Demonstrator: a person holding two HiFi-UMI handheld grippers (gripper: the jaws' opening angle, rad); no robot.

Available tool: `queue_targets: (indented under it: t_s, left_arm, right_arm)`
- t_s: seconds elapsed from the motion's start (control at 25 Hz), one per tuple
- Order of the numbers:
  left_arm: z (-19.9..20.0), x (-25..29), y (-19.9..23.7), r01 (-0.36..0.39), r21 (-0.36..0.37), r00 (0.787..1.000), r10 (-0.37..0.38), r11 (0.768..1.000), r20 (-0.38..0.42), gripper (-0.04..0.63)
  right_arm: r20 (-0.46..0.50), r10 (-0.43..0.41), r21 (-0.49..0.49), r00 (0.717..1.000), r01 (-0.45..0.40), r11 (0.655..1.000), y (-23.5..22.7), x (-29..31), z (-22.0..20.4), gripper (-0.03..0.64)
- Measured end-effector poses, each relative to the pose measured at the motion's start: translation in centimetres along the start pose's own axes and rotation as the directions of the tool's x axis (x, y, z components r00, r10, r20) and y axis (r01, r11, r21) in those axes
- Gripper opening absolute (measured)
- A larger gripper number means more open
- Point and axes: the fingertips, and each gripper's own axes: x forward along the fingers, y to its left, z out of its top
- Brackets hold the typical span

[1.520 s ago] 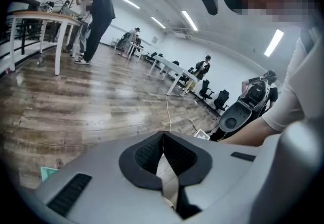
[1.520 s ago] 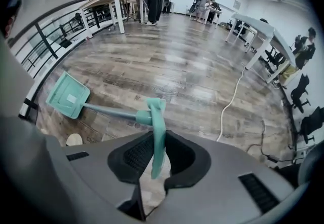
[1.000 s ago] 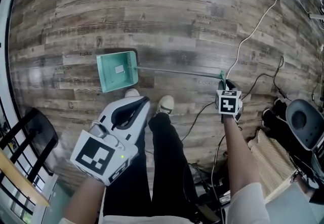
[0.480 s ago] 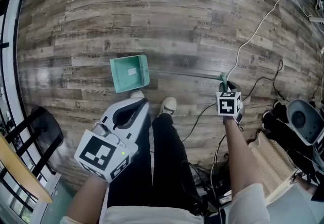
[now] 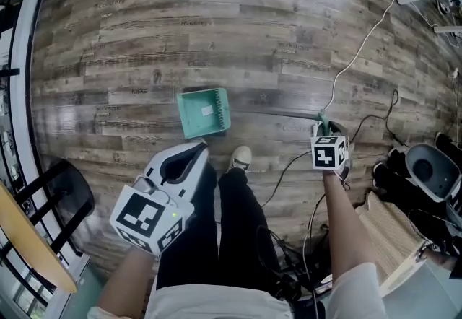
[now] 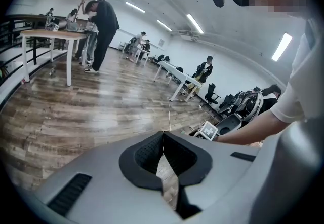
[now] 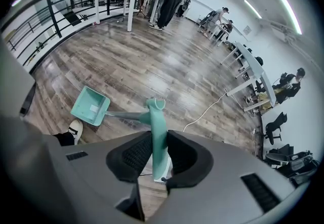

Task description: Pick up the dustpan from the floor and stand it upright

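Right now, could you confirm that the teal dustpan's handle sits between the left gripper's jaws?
Not the left: the handle of the teal dustpan sits between the right gripper's jaws, which have just been opening slightly, as the right gripper view shows.

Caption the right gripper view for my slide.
Right gripper, jaws just opening, grips the dustpan by its handle over wooden floor.

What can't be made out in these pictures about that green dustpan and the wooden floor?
- Whether the dustpan rests on the floor or hangs above it: the head view looks straight down.
- The label inside the pan: too small to read in the head and right gripper views.
- Words printed on the floor planks: too small and blurred in the head view.
- The dustpan in the left gripper view: outside the frame; the left gripper fills the bottom.
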Motion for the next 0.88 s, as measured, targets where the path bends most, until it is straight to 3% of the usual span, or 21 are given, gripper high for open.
queue_targets:
  t_s: [0.32, 0.88]
  left_arm:
    - [-0.6, -2.4, -0.5, -0.021, -0.017, 1.0, 0.021, 1.0, 0.018, 0.024]
    - [-0.6, -4.8, -1.6, -0.013, -0.032, 0.999, 0.015, 0.999, 0.04, 0.025]
  right_arm:
    - [0.027, -0.006, 0.016, 1.0, 0.006, 1.0, -0.8, -3.7, -0.4, 0.109]
    - [0.065, 0.119, 0.037, 0.991, -0.121, 0.992, 3.7, -8.1, 1.4, 0.114]
